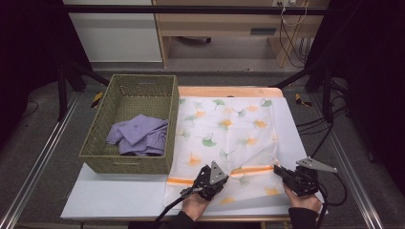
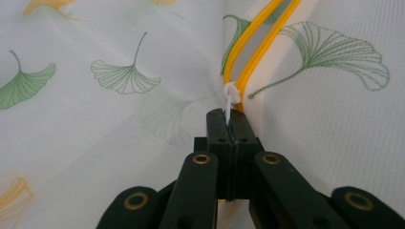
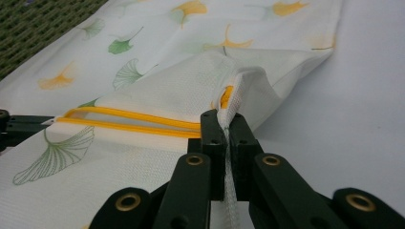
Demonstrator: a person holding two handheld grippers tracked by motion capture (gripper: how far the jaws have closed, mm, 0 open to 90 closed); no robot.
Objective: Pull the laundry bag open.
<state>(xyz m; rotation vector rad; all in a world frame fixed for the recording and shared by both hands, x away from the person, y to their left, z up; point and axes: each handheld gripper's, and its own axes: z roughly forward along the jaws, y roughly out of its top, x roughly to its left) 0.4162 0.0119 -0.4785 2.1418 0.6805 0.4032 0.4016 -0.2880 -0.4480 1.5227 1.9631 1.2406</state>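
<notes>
Lower centre: left gripper (image 1: 224, 177) clamps the zipper pull (image 2: 229, 98); right gripper (image 1: 278, 171) clamps the mesh bag (image 1: 229, 129) edge.

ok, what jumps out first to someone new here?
The white mesh bag with ginkgo-leaf print, spread across the table's middle. Near its front edge the left gripper is shut on the white zipper pull and the right gripper pinches the bag's corner. At left, a green woven basket holds purple cloth.
</notes>
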